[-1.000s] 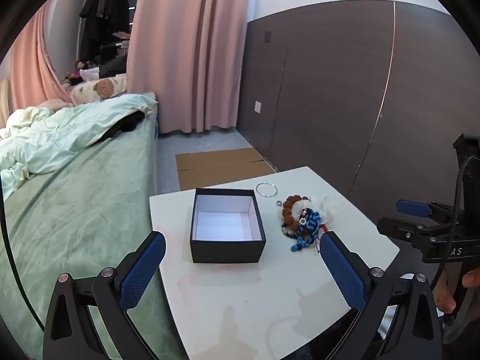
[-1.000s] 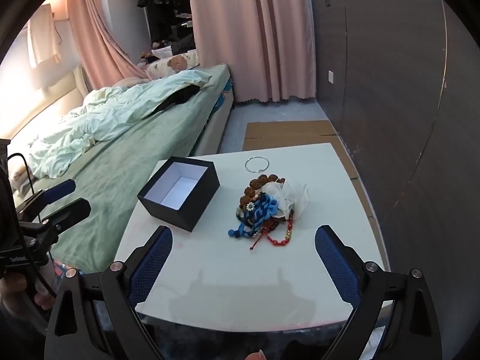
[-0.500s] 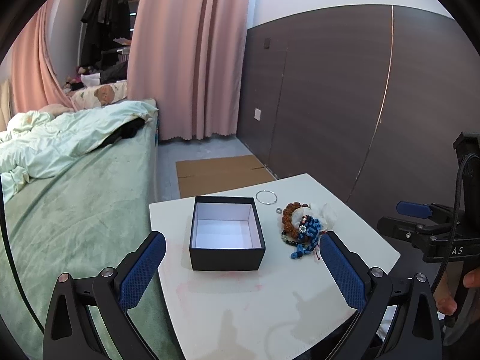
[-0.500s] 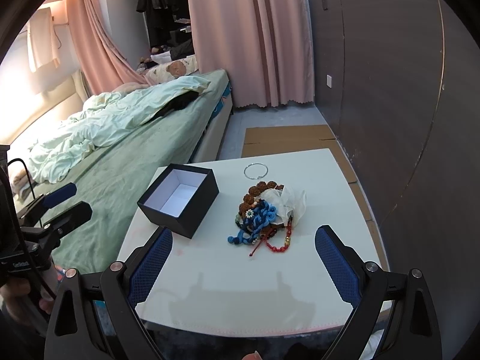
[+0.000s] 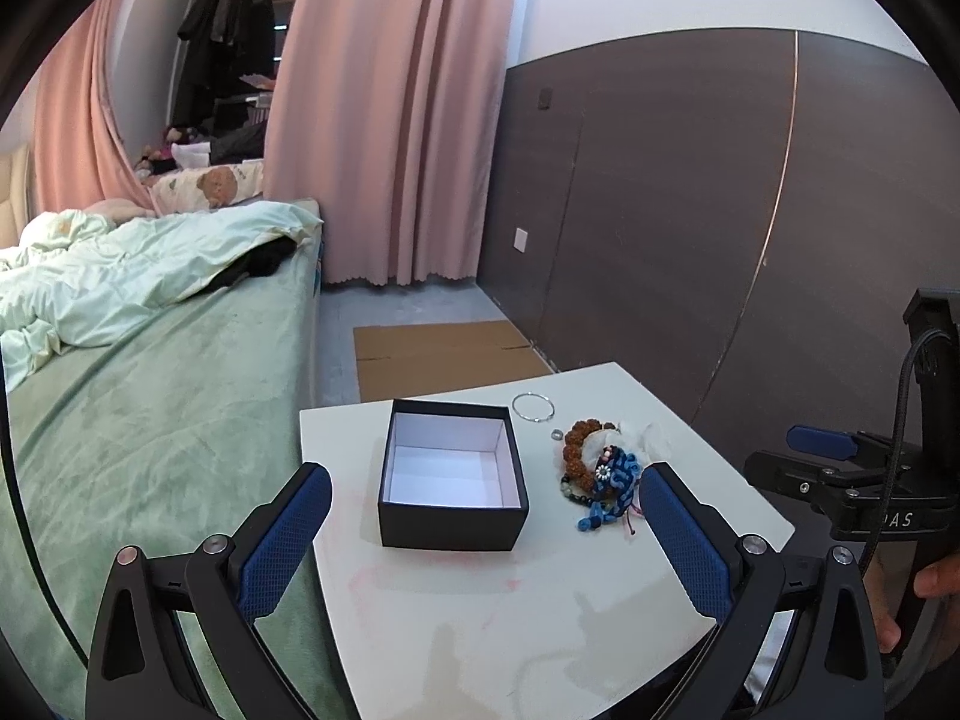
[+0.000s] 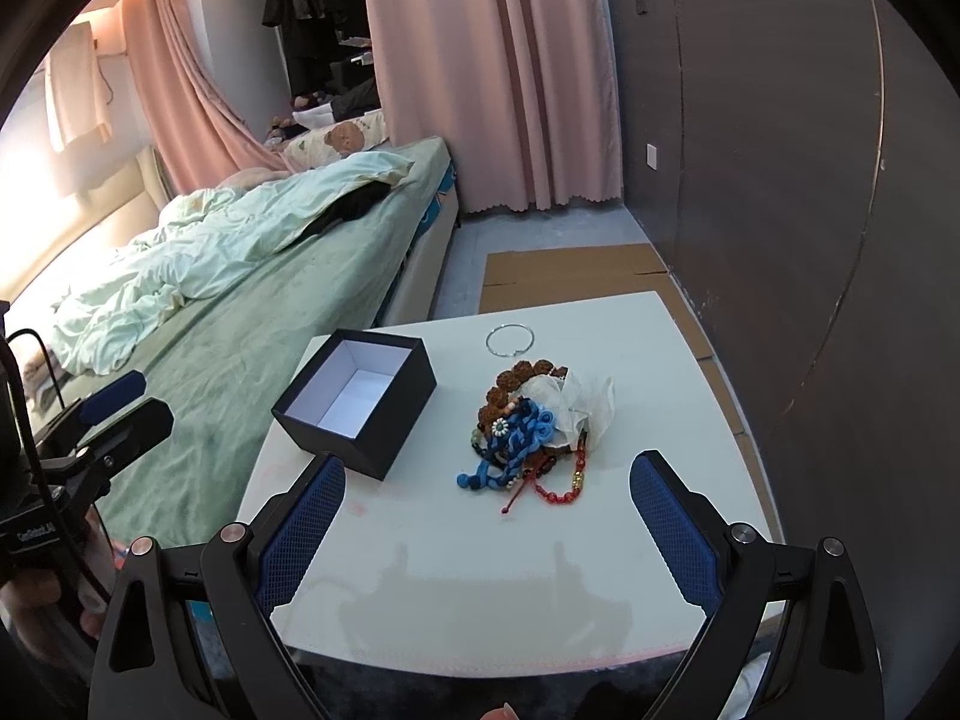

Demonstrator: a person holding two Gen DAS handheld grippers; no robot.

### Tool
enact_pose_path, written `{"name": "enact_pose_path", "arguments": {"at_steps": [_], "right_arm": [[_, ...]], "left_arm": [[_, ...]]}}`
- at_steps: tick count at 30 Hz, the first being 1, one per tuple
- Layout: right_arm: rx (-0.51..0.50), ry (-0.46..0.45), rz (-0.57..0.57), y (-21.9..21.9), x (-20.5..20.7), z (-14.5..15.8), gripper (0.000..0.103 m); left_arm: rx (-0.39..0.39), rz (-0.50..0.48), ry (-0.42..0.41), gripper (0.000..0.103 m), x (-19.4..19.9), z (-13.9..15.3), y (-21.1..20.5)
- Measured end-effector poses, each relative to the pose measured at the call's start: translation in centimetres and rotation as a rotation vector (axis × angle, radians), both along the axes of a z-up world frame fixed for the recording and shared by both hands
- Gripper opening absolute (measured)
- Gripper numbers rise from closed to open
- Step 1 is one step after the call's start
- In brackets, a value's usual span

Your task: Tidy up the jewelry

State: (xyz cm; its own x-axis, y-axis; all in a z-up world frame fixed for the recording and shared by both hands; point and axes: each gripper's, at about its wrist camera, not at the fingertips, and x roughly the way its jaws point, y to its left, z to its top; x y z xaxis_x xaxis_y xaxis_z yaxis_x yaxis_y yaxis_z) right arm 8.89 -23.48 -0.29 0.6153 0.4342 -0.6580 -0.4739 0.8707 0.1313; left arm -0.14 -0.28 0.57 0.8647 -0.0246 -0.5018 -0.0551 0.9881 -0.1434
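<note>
An open black box (image 5: 453, 474) (image 6: 355, 401) with a white inside stands empty on the white table (image 5: 540, 612) (image 6: 468, 588). Right of it lies a tangled jewelry pile (image 5: 600, 471) (image 6: 528, 426): brown bead bracelet, blue braided cord, red bead string, white cloth. A silver bangle (image 5: 533, 407) (image 6: 510, 339) and a small ring (image 5: 556, 434) lie apart behind the pile. My left gripper (image 5: 480, 531) is open, hovering above the table's near edge in front of the box. My right gripper (image 6: 487, 519) is open, held short of the pile with nothing in it.
A bed (image 5: 150, 408) with green sheet and crumpled quilt runs along the table's left side. Flat cardboard (image 5: 438, 354) lies on the floor behind the table. A dark panelled wall (image 5: 720, 210) stands on the right; pink curtains (image 5: 390, 120) hang at the back.
Both cameras have tilted slightly upward and back, so the table sits lower in each view. The box and the jewelry have not moved. Both grippers stay open.
</note>
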Motion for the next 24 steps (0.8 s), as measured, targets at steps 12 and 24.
{"name": "enact_pose_path", "arguments": {"at_steps": [12,24], "right_arm": [[0.017,-0.012,-0.005,-0.51,0.0,0.2,0.096],[0.019,-0.012,-0.003,-0.33,0.07,0.26,0.096]], "left_arm": [[0.015,0.006,0.002,0.102,0.37,-0.4,-0.3],[-0.005,0.014,-0.005,0.102,0.35,-0.49,0.16]]}}
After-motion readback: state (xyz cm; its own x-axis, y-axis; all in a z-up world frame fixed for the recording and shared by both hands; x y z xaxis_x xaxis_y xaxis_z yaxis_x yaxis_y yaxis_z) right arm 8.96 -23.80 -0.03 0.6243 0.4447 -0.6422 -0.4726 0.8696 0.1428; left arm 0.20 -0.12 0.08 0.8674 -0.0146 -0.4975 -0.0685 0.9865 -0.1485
